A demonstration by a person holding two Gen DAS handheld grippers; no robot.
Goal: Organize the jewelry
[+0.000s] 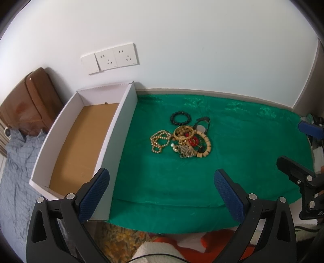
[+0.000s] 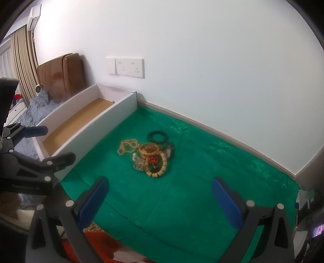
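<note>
Rear wall (image 2: 202, 60): plain white, evenly lit. A row of three white wall plates (image 1: 111, 58) is mounted on it; two are sockets, one is blank. A grey skirting strip (image 2: 232, 139) runs along the wall base. Green glossy cloth (image 1: 232, 161) covers the worktop up to the skirting. Left of it stands a brown polished wooden headboard (image 2: 62, 72), with blue-grey checked bedding (image 1: 16, 161) in front. At far left, beige striped curtains (image 2: 22, 60) hang below a white air-conditioner unit (image 2: 34, 15).
</note>
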